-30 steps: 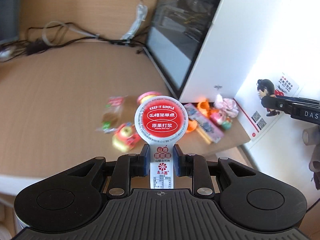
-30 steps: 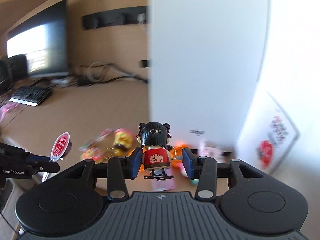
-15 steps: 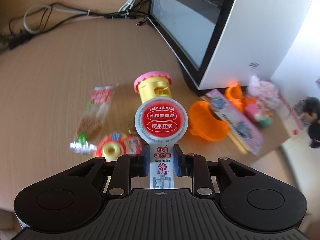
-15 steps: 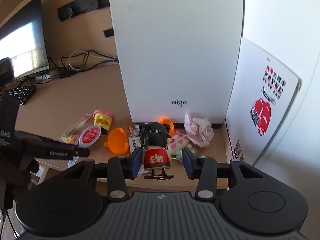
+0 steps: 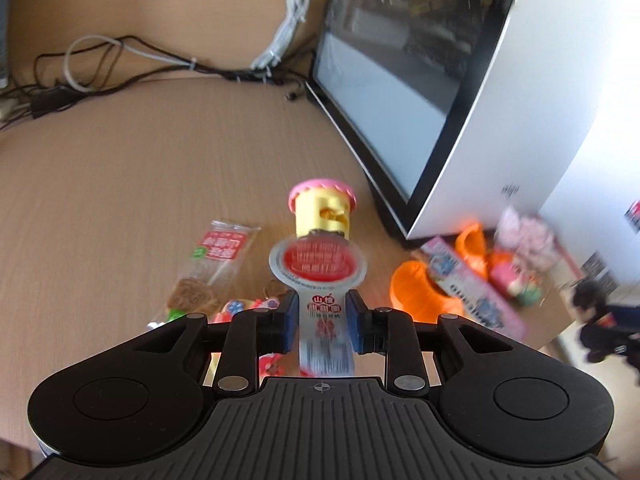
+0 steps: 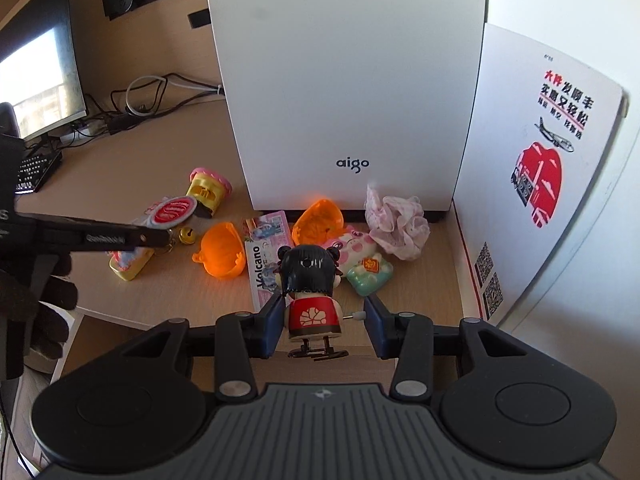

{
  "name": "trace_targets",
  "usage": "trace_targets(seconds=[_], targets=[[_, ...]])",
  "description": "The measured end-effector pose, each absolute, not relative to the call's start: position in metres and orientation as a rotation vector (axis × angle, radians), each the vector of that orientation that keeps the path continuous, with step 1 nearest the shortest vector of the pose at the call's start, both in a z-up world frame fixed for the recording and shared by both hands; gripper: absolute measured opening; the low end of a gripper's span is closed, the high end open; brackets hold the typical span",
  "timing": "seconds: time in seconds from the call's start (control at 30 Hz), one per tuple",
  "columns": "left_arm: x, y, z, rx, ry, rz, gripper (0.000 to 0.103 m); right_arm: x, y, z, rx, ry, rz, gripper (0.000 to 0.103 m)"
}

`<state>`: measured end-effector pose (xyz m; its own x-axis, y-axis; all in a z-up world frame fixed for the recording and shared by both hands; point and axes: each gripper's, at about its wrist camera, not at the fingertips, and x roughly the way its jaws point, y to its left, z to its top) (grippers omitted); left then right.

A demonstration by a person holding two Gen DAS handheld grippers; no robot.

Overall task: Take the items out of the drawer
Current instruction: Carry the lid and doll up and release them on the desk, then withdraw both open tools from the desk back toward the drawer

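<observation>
**Two grippers, two toys above a crowded desk**

Your left gripper (image 5: 322, 322) hangs over the tan wooden desk (image 5: 120, 184) with its jaws opening; the clear plastic snack pack with a round red-and-white lid and a printed white tab (image 5: 320, 276) is between the blue pads, tilted and blurred, its tab running down between them, and the frames do not settle whether the pads press on it. Beyond it, farther away, stands the yellow toy cup with a pink scalloped rim (image 5: 322, 210); to the left lies a clear wrapper with a red label (image 5: 218, 254).

Your right gripper (image 6: 320, 322) is part open and closed on the small wind-up doll with glossy black hair buns, a red tunic bearing a white flower and thin black feet (image 6: 314, 298). The left pad meets its side; the winding key on its right reaches the other pad. The doll is upright at the desk's near edge.

Past it lie two orange plastic half-shells (image 6: 222, 250), a pink card packet printed "Volcano" (image 6: 266, 252), a pink pig toy on a green base (image 6: 362, 258) and a pale pink crumpled scrunchie (image 6: 396, 226), all before the white "aigo" computer case (image 6: 352, 80). Your dark-gloved hand (image 6: 38, 308) shows at far left.
</observation>
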<state>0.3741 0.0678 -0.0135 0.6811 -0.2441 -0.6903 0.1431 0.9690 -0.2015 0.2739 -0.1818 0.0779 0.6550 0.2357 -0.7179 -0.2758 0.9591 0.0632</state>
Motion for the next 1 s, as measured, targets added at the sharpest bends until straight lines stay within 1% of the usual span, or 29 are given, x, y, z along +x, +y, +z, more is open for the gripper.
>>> trace_targets(seconds=[0.13,0.33,0.47,0.6,0.8,1.0], targets=[[0.354,0.088,-0.003,-0.199,0.730,-0.190,0.029,0.277,-0.169,0.079,-0.056,0.812,0.317,0.043],[0.332,0.112,-0.007,-0.264,0.763,-0.119,0.029,0.297,-0.125,0.092,-0.076,0.785,0.419,0.043],[0.311,0.120,-0.010,-0.299,0.784,-0.110,0.029,0.311,-0.094,0.093,-0.062,0.800,0.509,0.043],[0.297,0.122,-0.012,-0.318,0.814,-0.098,0.029,0.320,-0.064,0.081,-0.092,0.836,0.581,0.043],[0.282,0.129,-0.013,-0.345,0.798,-0.071,0.029,0.337,-0.033,0.053,-0.155,0.901,0.629,0.043],[0.283,0.140,-0.016,-0.360,0.808,-0.043,0.029,0.348,-0.013,0.037,-0.307,0.858,0.598,0.043]])
